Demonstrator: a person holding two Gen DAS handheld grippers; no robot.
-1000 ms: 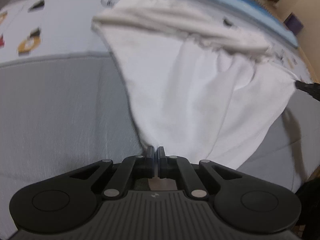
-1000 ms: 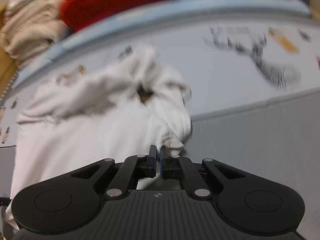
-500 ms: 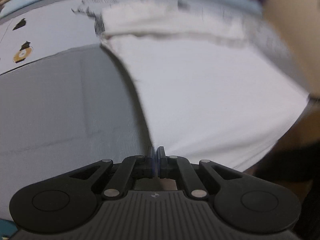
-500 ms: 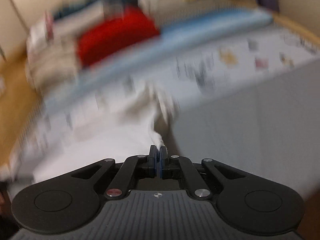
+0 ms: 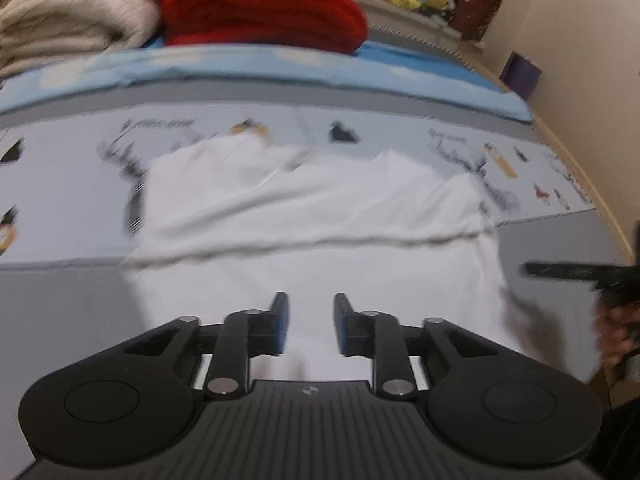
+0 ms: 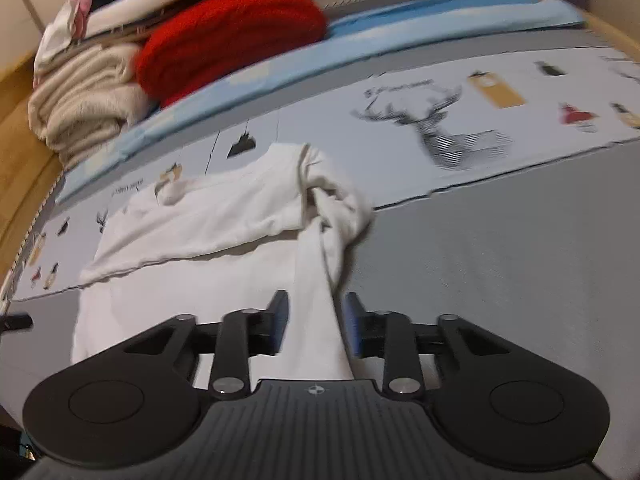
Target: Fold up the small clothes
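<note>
Both grippers released since a second ago: left gripper (image 5: 307, 322) and right gripper (image 6: 316, 322) now spread, holding nothing. White garment (image 5: 312, 220) lies flat across grey mat (image 6: 500, 260) and printed sheet (image 6: 460, 120). Red blanket (image 5: 260, 4) and cream blanket (image 6: 84, 108) stacked behind, beside beige wall (image 5: 580, 40).

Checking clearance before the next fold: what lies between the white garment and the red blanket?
Right wrist view: only printed sheet and blue bedding between garment and blanket.

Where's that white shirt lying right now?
In both wrist views the white shirt lies spread on the grey mat, just ahead of the open fingers, below the red blanket.
</note>
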